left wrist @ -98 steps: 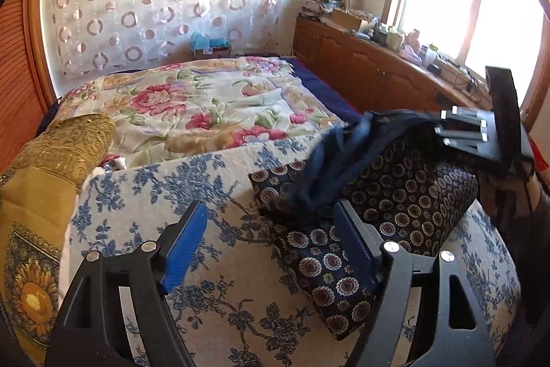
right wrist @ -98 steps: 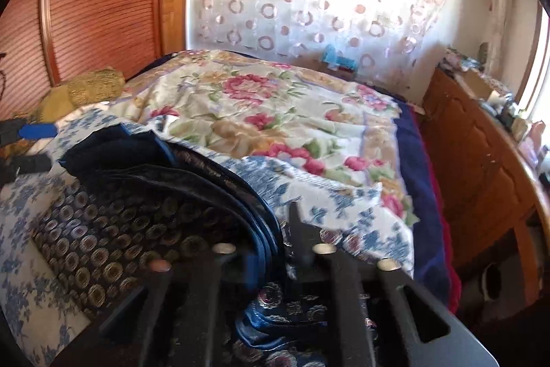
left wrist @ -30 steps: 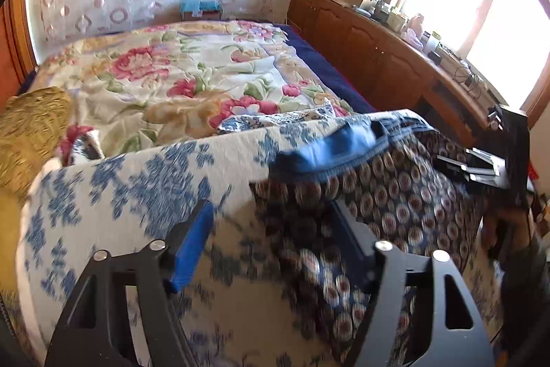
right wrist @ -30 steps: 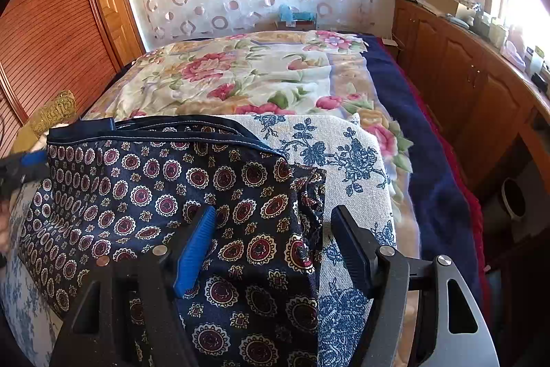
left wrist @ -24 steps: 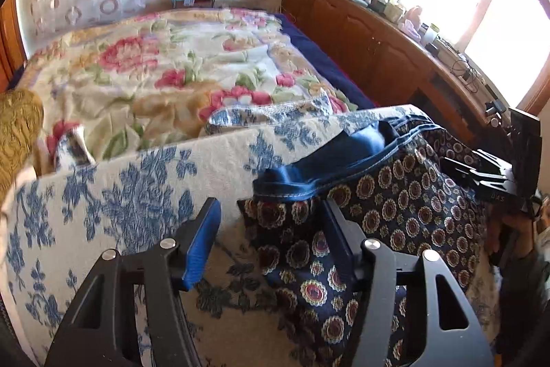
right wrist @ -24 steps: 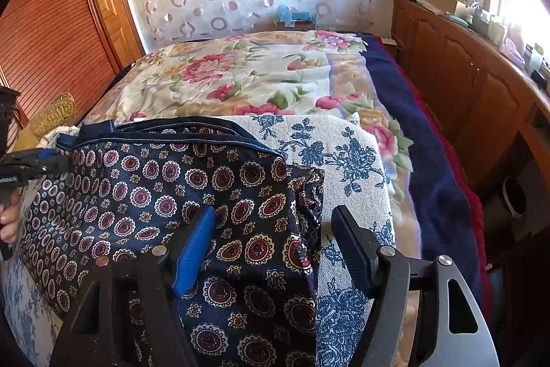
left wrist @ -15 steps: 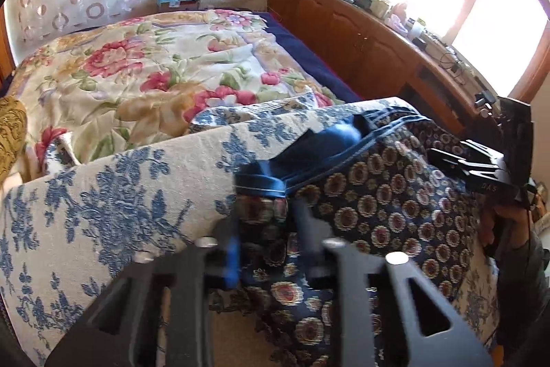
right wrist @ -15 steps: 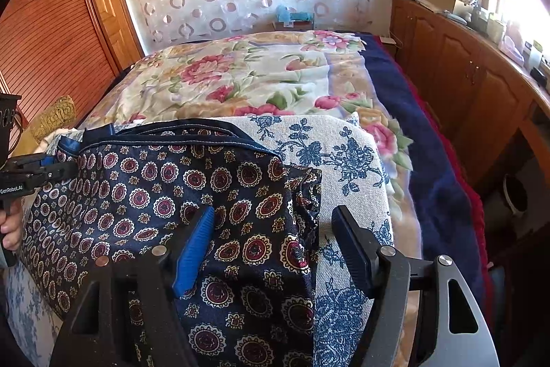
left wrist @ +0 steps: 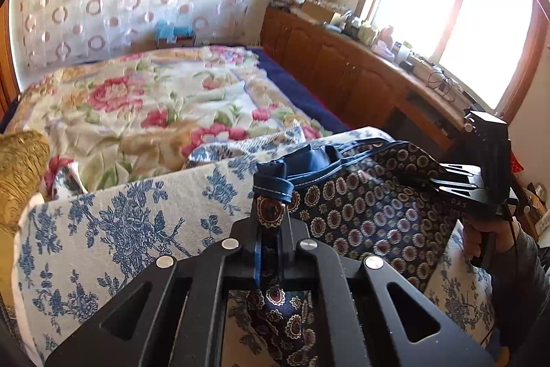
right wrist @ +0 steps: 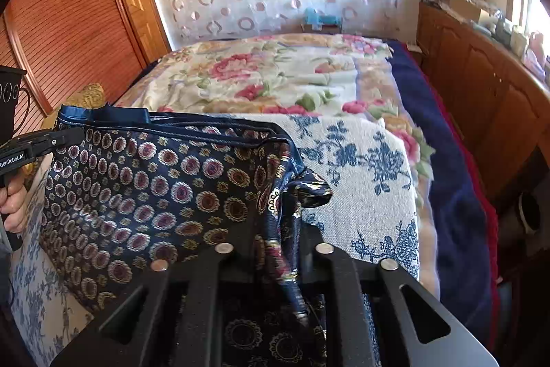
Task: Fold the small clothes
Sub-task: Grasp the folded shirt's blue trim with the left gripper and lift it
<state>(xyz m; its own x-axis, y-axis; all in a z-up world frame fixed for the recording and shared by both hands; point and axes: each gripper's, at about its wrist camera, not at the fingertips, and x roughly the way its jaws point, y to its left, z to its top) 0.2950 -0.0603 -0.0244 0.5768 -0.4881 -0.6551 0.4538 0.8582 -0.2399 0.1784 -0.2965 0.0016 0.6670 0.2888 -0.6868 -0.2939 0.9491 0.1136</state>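
Pinching one corner of the dark patterned garment (left wrist: 361, 212) at its blue waistband, the left gripper (left wrist: 271, 222) is clamped tight. The garment lies spread on a blue-flowered cloth (left wrist: 113, 222) over the bed — stretched between both tools. Its other corner is gripped by the right gripper (right wrist: 282, 229), whose jaws have just closed on the fabric.

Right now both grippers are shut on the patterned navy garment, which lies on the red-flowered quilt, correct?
Not quite. The left gripper and right gripper do pinch the patterned navy garment, but the right wrist view shows it on the blue-and-white floral cloth, not the quilt.
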